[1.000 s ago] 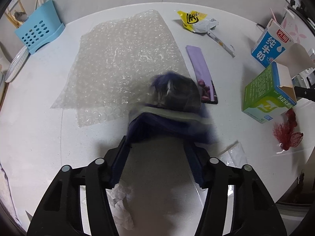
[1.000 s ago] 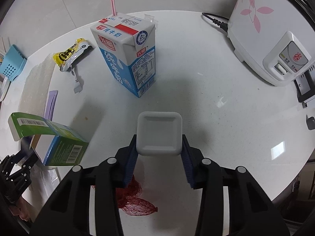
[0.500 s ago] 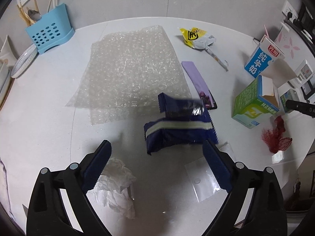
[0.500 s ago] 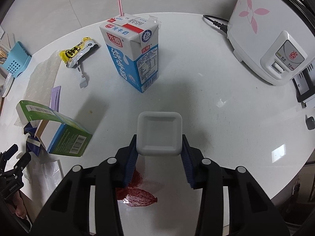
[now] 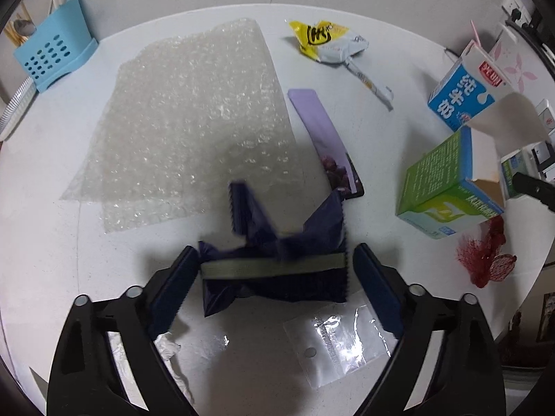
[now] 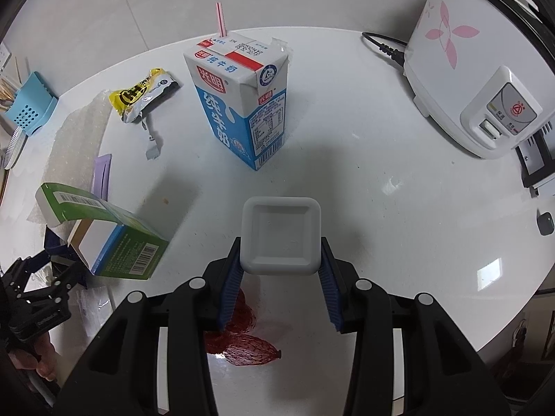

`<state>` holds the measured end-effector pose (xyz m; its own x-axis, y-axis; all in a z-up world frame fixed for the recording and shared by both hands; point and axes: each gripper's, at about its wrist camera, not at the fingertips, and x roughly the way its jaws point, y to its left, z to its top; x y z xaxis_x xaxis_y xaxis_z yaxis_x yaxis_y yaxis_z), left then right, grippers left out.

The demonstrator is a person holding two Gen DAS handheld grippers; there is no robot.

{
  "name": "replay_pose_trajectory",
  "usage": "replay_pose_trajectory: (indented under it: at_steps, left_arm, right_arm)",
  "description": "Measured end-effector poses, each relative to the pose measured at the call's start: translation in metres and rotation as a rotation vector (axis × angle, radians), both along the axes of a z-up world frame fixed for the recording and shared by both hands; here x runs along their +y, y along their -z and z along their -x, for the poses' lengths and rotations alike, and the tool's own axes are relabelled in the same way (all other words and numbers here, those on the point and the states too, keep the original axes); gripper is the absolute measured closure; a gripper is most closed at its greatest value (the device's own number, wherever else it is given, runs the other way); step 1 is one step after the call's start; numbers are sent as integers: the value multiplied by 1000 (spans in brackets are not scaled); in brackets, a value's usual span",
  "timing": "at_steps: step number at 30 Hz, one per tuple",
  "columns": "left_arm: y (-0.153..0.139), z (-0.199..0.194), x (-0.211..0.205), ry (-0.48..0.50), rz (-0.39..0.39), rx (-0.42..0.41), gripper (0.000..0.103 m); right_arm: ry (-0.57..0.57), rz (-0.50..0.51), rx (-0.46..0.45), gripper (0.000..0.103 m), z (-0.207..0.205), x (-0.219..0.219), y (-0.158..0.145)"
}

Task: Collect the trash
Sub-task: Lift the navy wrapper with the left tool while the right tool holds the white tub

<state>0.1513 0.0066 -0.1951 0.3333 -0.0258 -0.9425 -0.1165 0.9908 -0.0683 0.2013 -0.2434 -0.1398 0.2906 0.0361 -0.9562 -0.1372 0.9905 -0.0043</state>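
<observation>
A crumpled dark blue wrapper (image 5: 277,287) with a grey-green stripe lies on the white table (image 5: 52,242) between the fingers of my left gripper (image 5: 274,249). The jaws are closing around it, with a small gap still showing at the right pad. My right gripper (image 6: 281,242) is shut on a small white square plastic tray (image 6: 280,232), held above the table. A red mesh net (image 6: 242,343) lies under the right gripper. In the right wrist view the left gripper (image 6: 38,287) shows at the lower left edge.
Bubble wrap (image 5: 187,121), a yellow snack wrapper (image 5: 322,38), a purple wrapper (image 5: 319,121), a blue milk carton (image 6: 242,104), an open green box (image 6: 114,242), a clear bag (image 5: 340,339) and a tissue (image 5: 170,357) lie around. A rice cooker (image 6: 468,79) stands at the right.
The left gripper let go of the dark blue wrapper, which dropped onto the table. Its jaws opened wide, then came back in around the wrapper. The right gripper kept the tray.
</observation>
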Motion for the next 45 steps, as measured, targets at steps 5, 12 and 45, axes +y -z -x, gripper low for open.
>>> replay_pose_trajectory:
  at_steps: [5, 12, 45]
  left_arm:
    - [3, 0, -1, -6, -5, 0, 31]
    - [0, 0, 1, 6, -16, -10, 52]
    - [-70, 57, 9, -40, -7, -171, 91]
  right_arm:
    - [-4, -1, 0, 63, -1, 1, -1]
    - [-5, -6, 5, 63, -2, 3, 0]
    - [-6, -44, -126, 64, 46, -4, -53]
